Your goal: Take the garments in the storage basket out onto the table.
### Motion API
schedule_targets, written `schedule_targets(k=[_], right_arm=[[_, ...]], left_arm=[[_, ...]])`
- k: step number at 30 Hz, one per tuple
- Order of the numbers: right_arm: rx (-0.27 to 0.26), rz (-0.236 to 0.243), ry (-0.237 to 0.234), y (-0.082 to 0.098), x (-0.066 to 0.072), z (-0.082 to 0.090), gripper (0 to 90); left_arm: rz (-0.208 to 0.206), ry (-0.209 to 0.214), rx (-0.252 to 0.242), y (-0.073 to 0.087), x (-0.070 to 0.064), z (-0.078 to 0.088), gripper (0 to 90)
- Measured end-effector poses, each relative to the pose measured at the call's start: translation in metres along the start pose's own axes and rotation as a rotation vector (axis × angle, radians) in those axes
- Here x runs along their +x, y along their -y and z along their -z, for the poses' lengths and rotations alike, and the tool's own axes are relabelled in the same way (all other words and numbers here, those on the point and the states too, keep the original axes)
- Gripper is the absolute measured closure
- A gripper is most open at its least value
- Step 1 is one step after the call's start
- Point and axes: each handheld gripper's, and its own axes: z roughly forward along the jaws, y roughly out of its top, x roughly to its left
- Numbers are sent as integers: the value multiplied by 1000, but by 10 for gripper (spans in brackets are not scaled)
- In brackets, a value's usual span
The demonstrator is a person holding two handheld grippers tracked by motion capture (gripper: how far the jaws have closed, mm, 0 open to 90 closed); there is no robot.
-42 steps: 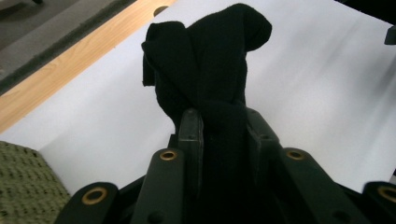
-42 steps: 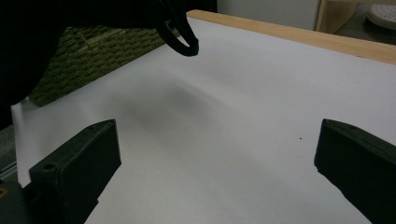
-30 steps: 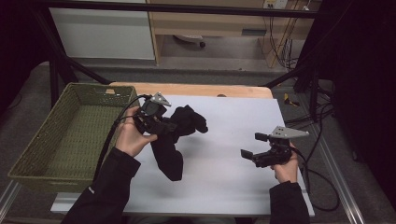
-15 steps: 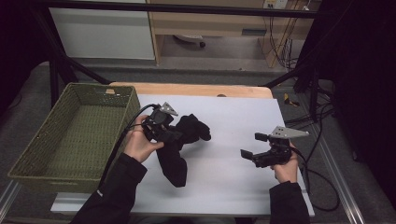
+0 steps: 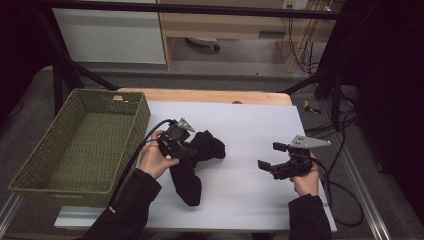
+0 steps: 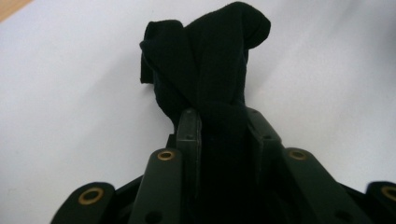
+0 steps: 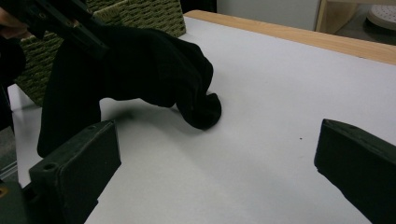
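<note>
Two sets of fingers are at work, and only one has a load. Our left gripper [image 5: 186,149] has its fingers [image 6: 189,133] clamped tight on the black knitted cloth garment [image 5: 192,165], which looks like a sock or a pair of them. One bunched end lies just beyond the fingertips, touching the white counter [image 5: 250,130], and the long end hangs below them towards us. Our right gripper [image 5: 267,162] is well apart from the cloth, its fingers [image 7: 77,161] spread wide with nothing between them.

We judge the step in hand to be setting the garment down or dragging it across the counter. The woven olive-green rectangular basket [image 5: 75,145] stands behind the left fingers, and if the garment belongs there, the next move calls for lifting it clear of the basket's rim.

Compared with a second ago, the left gripper has come lower and nearer the middle of the counter. The right gripper has kept its place.
</note>
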Motion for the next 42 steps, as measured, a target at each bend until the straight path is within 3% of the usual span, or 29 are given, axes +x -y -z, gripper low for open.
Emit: schedule_targets(k=[10,17,21,22,27,31,42], right_arm=[[-1,-1,0,0,0,0,11],[-1,-1,0,0,0,0,11],[-2,-1,0,0,0,0,11],[-3,1,0,0,0,1,11],[-1,1,1,0,0,0,11],[-1,0,-1,0,0,0,10],[-2,-4,-3,0,0,0,10]], left_arm=[[23,4,28,9,2,-12,661],[41,-5,33,12,6,-10,479],[39,9,22,12,5,-5,383],[39,6,21,12,4,-4,311],[17,-10,-2,12,0,4,226],[18,-1,-18,13,0,13,154],[9,-36,-80,19,-2,43,16]])
